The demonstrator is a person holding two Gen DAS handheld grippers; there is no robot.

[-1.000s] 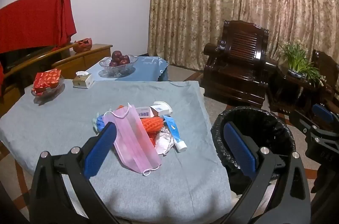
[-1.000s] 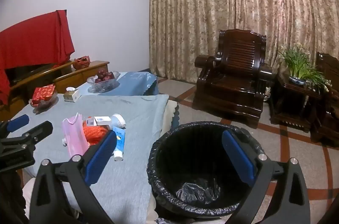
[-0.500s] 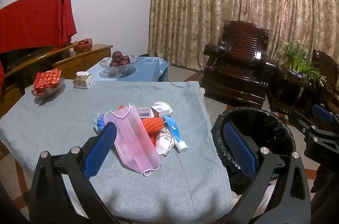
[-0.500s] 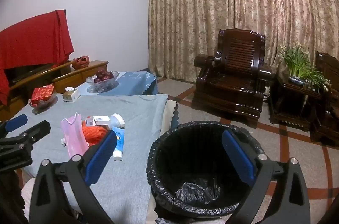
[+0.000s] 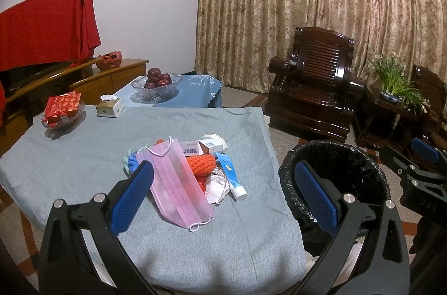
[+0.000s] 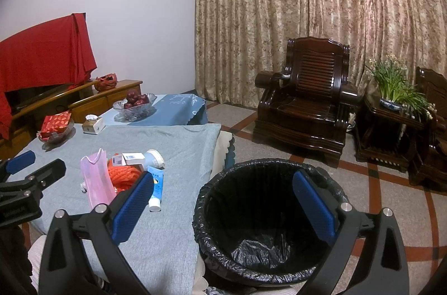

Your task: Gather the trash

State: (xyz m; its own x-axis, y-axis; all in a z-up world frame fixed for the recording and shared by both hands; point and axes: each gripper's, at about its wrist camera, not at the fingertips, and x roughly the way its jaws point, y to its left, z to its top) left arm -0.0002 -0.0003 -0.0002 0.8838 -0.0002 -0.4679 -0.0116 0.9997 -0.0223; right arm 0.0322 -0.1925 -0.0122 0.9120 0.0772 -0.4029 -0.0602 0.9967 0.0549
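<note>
Left wrist: pink mask [image 5: 178, 183] atop trash pile; bin [image 5: 332, 177] beside table.

My left wrist cam looked forward and down over the grey-clothed table [image 5: 83, 155] from its near edge, close to the trash pile [image 5: 192, 169], with the bin [image 5: 332, 155] off to its right. My right wrist cam sat further right, almost above the bin [image 6: 268, 211] and close to it, facing the same way toward the curtain [image 6: 307, 16] and armchair [image 6: 307, 105]. Both views shared the pile, bin, table and back of the room. Each cam caught the other gripper at its frame edge: right gripper [image 5: 419, 177] in the left view, left gripper [image 6: 25, 183] in the right view.
</note>
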